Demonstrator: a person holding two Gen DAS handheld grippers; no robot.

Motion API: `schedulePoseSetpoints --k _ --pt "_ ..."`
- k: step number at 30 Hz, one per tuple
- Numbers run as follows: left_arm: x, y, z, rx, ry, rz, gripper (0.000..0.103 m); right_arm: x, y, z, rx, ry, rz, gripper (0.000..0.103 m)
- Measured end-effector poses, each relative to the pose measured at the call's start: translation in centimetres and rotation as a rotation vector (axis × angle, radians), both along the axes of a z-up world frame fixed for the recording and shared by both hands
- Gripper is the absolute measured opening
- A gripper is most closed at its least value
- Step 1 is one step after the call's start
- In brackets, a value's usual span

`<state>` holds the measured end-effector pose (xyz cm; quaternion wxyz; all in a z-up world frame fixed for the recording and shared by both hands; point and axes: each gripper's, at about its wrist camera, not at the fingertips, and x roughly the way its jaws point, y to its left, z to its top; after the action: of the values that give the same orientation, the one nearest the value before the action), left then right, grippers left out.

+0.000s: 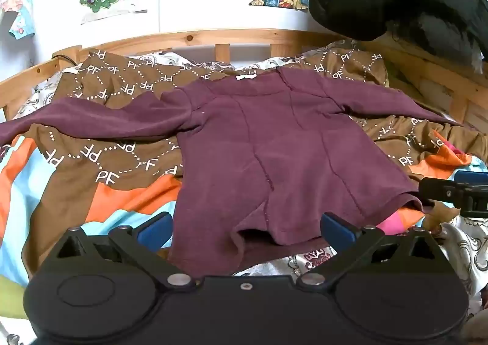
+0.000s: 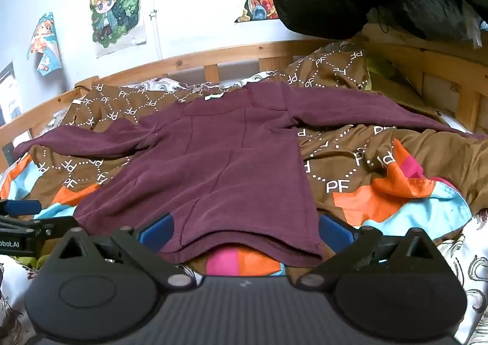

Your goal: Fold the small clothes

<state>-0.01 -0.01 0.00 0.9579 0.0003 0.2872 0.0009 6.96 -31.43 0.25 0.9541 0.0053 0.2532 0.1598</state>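
**Hem approach: snag risks**

Top (image 1: 274,143) lay flat on the quilt (image 1: 100,168), sleeves spread, hem toward me. My left gripper (image 1: 244,227) and right gripper (image 2: 244,230) both gaped wide at that hem, holding nothing. Risk: pinching quilt with the hem. Room beyond the sleeves; bed rail (image 1: 189,37) behind the collar.

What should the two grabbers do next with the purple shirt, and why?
Probably close both on the hem. The purple shirt lies flat with its sleeves spread, and the left gripper and right gripper are both open at its near edge, holding nothing yet.
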Motion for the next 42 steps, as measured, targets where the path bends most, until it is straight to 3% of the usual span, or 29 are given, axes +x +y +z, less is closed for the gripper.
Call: schedulePoseSetpoints --k 42 --pt "0.05 0.07 0.03 0.007 0.002 -0.004 0.102 0.09 -0.36 -0.23 0.032 0.026 -0.012 0.103"
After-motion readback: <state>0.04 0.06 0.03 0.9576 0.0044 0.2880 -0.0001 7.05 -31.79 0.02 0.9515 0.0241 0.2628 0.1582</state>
